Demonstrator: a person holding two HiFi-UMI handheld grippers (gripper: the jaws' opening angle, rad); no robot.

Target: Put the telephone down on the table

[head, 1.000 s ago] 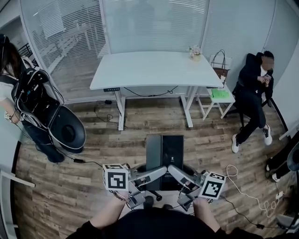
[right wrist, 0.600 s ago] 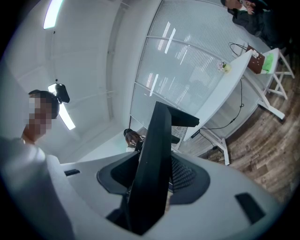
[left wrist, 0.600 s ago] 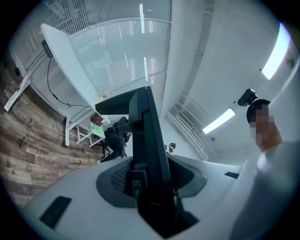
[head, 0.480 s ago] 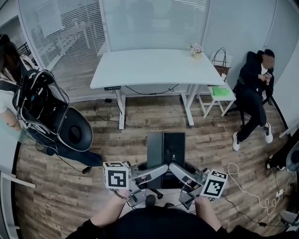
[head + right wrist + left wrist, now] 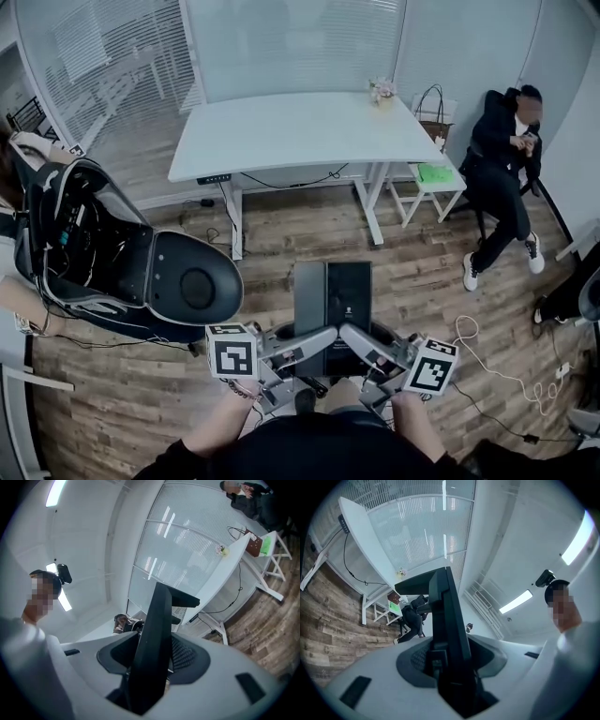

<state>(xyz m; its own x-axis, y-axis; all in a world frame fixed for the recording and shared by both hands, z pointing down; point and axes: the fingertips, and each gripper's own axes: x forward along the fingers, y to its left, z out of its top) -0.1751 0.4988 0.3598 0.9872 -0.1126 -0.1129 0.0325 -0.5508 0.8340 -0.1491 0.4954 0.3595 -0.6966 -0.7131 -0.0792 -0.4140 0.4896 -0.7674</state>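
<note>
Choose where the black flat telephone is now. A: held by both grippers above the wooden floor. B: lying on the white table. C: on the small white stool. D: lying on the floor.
A: the head view shows the black flat telephone clamped by the left gripper and right gripper over the wooden floor, short of the white table.

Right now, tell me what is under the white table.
Under the white table show its legs, a hanging black cable and wooden floor. The tabletop covers whatever lies farther back beneath it.
</note>
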